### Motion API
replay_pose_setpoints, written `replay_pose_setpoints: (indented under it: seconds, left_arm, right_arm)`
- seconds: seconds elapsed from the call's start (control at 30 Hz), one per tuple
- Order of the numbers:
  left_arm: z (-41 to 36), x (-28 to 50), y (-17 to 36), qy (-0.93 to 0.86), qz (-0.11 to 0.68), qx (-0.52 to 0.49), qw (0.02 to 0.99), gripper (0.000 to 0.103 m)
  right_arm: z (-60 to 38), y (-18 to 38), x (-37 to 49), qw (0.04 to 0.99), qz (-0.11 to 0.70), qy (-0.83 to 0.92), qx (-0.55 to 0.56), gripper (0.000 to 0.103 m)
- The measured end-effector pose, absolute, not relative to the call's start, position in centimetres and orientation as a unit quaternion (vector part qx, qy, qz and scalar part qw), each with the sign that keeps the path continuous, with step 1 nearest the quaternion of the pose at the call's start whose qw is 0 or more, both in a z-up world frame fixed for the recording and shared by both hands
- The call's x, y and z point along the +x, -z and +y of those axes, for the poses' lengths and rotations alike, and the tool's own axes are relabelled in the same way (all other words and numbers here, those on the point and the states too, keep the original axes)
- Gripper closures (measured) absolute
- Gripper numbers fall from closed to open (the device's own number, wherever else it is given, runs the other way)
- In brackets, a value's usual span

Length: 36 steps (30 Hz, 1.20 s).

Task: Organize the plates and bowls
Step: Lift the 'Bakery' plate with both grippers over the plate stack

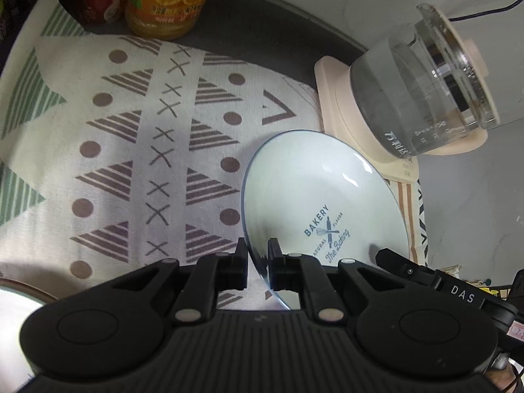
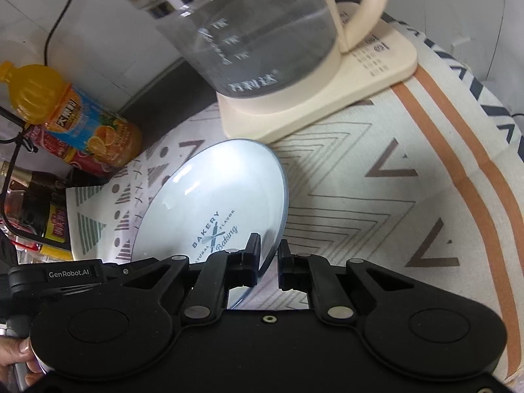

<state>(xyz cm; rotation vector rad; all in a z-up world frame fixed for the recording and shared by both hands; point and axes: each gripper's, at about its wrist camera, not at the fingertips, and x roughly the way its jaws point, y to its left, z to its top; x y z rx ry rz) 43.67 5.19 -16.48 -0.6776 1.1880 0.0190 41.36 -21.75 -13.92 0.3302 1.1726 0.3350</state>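
Left gripper (image 1: 257, 258) clamped on the plate (image 1: 324, 196) at its left rim; plate tilted just above the patterned cloth (image 1: 137, 150), near the kettle (image 1: 422, 91); right gripper (image 2: 269, 258) pinching the opposite rim; best lifted evenly, both grips level, clear of the kettle base.

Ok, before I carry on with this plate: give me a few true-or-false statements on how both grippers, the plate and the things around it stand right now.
1. Both grippers are clamped on the rim of the same plate. True: the left gripper and the right gripper pinch opposite edges.
2. The plate is printed with the word BAKERY. True.
3. The plate lies flat on the patterned cloth. False: it is tilted, held up by its rim.
4. The glass kettle stands on a black base. False: its base is cream.
5. The orange juice bottle is lying inside the plate. False: it stands apart, at the far edge of the cloth.
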Motion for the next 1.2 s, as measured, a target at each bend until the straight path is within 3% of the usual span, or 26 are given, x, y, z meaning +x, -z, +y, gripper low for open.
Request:
replay_pose_setpoints:
  seconds: [0.5,1.2]
  left_arm:
    - [8.0,41.1,13.0,0.032,0.524,-0.299,0.797,0.093]
    - [13.8,34.8,11.7,0.043,0.508,-0.29,0.81,0.093]
  right_arm:
    - [-19.0,9.6,38.4,0.835,0.51,-0.145,0.146,0.093]
    - [-13.1,8.4,31.8,0.852,0.48,-0.128,0.167,0.093]
